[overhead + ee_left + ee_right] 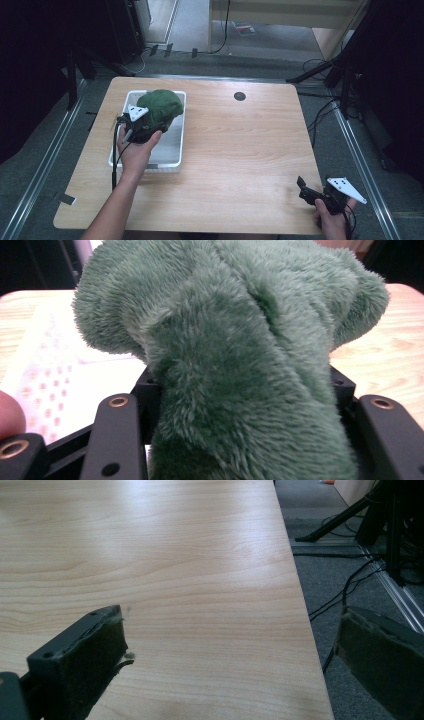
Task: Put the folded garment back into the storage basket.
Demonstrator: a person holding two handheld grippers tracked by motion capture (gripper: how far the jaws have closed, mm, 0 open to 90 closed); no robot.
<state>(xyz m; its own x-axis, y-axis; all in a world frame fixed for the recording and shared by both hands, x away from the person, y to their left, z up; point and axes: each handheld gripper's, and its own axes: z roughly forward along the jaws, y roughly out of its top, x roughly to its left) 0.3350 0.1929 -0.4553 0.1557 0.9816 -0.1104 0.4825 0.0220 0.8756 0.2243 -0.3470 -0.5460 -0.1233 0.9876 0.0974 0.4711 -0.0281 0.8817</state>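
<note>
Left gripper (150, 125) is clamped on the fuzzy green plush cloth (161, 106) over the white tray (170, 161), presumably bagging it there, while the right gripper (309, 192) idles wide open near the table's (240, 150) corner.

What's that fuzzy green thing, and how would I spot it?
Start at the wooden table and find the white tray on its left side. Over the tray's far end the left gripper holds a green plush cloth, bunched and furry, the one soft, dark green thing there.
</note>
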